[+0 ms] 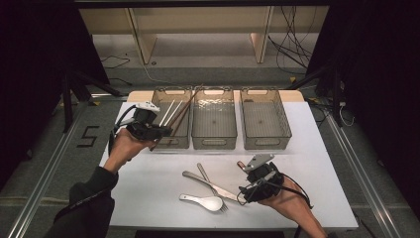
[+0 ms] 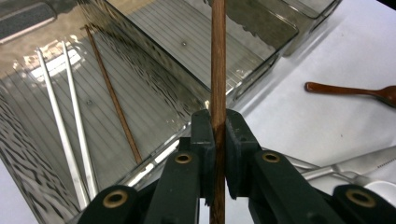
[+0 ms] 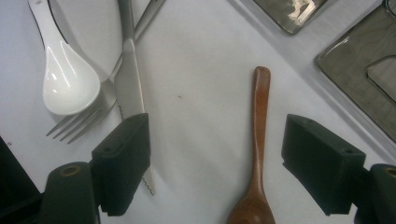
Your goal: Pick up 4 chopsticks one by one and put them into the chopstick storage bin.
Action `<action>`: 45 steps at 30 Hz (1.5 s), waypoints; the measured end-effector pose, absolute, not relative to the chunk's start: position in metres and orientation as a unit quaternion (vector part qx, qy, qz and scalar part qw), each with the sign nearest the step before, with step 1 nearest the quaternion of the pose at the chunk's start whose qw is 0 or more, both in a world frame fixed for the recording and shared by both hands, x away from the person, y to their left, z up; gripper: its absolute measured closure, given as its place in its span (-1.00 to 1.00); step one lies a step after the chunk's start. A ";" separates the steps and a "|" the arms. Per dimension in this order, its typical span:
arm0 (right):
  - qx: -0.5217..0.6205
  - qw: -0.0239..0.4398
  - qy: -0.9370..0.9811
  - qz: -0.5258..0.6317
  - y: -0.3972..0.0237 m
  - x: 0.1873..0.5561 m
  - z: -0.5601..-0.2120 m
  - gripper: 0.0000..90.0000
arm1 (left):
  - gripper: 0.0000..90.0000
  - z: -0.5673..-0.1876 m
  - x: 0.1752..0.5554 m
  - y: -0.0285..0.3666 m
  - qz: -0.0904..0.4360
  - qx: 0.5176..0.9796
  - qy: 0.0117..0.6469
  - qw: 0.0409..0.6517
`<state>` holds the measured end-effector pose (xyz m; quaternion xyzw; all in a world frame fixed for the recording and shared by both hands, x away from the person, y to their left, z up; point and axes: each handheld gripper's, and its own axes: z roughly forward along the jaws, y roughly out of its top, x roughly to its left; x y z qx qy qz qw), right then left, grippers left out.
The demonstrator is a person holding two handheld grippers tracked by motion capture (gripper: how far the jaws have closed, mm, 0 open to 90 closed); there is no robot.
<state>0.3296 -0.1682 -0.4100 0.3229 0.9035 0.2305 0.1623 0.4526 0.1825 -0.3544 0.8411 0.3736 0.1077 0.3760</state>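
The left gripper (image 1: 166, 132), upper left of the high view, pinches 1 brown chopstick (image 2: 217, 70) tight over the left bin (image 1: 159, 94). Released crooked, it could tip onto the table. The right gripper (image 3: 215, 158) gapes, empty, astride the wooden spoon (image 3: 258, 140).

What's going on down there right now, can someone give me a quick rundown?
Left tongs shut on wooden chopstick over left bin. Right tongs open, wooden spoon lying between them. Knife, fork, white spoon lie beside, apart.
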 end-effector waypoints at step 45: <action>0.318 0.160 0.907 0.226 -0.168 0.330 -0.412 -0.45 | 0.85 -0.380 0.529 0.198 0.137 0.802 0.463 0.351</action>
